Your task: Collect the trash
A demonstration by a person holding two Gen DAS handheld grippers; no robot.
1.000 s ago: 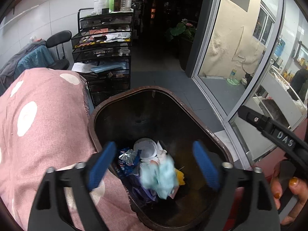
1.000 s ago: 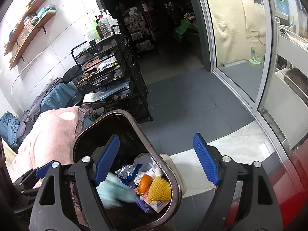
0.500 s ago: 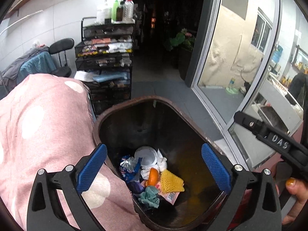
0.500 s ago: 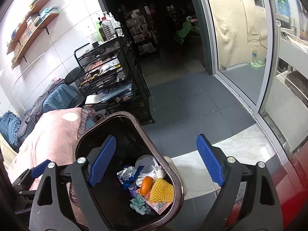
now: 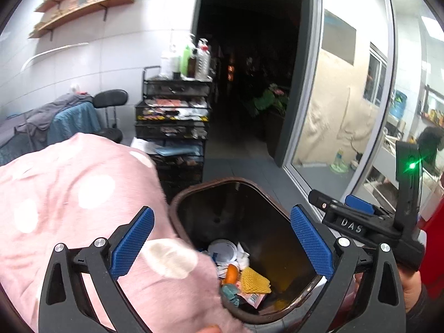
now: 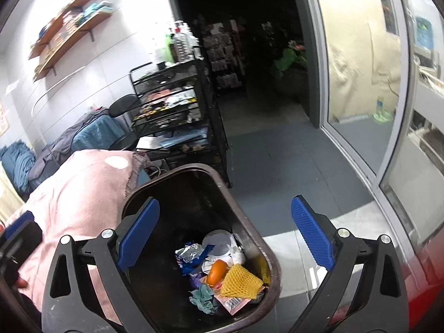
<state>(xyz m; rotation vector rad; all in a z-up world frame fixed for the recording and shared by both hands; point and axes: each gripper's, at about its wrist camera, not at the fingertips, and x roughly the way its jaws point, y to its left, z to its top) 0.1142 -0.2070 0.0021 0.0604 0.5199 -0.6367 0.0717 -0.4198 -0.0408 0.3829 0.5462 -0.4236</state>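
A dark brown trash bin stands on the floor below both grippers. In its bottom lie a crumpled teal tissue, a yellow foam net, an orange piece, a white lid and a blue-silver wrapper. My left gripper hangs open above the bin's near left side, nothing between its blue pads. My right gripper is over the bin's right rim, its jaws opening and empty.
A pink cloth with white dots bulges against the bin's left side and hides part of its rim. Behind stand a black wire cart and a chair. A glass door runs along the right.
The teal tissue dropped from between the jaws and now lies among the trash. Both grippers opened wider and drew back and up from the bin.
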